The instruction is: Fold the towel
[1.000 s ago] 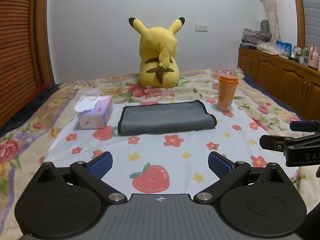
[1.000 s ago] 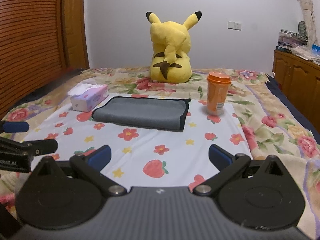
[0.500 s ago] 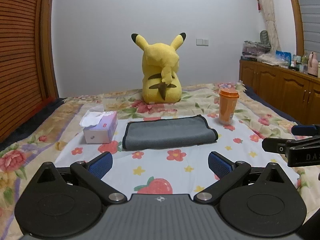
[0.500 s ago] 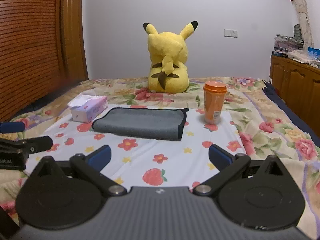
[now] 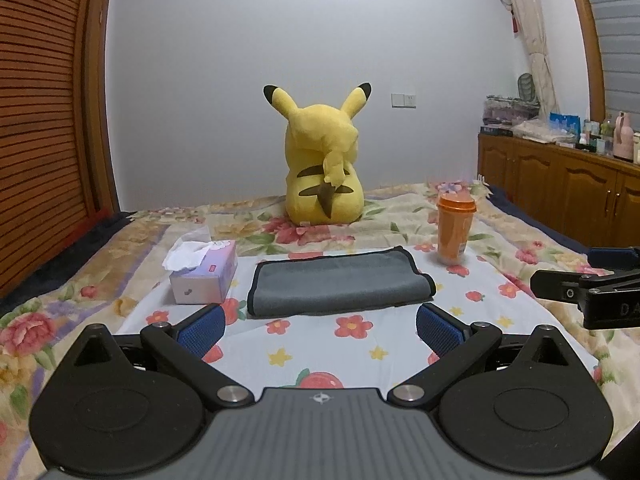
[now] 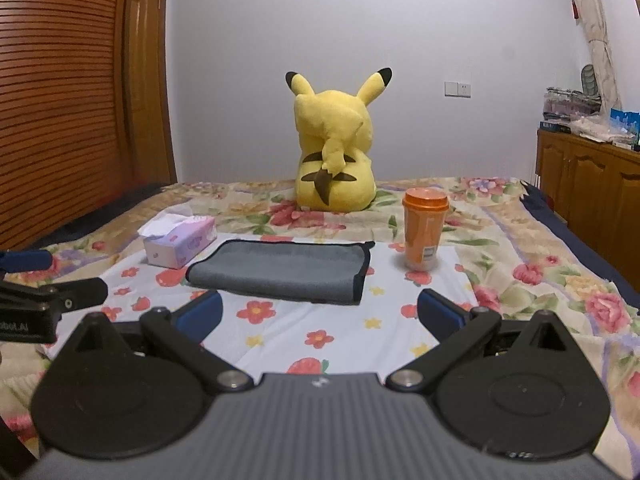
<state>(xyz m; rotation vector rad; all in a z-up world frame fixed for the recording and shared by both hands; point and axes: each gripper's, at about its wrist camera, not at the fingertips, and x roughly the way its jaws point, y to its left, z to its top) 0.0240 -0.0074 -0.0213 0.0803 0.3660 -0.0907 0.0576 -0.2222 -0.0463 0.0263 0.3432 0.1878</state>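
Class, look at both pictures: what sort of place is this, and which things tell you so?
Most likely a bedroom: a bed with a floral bedspread, a yellow Pikachu plush toy sitting on it, and a brown wooden cabinet along the wall.

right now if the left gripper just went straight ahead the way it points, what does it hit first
Most likely the grey towel. The left gripper is open and holds nothing, with only flowered sheet between its fingers and the towel's near edge. The tissue box and orange cup sit off to either side. Depth is hard to judge.
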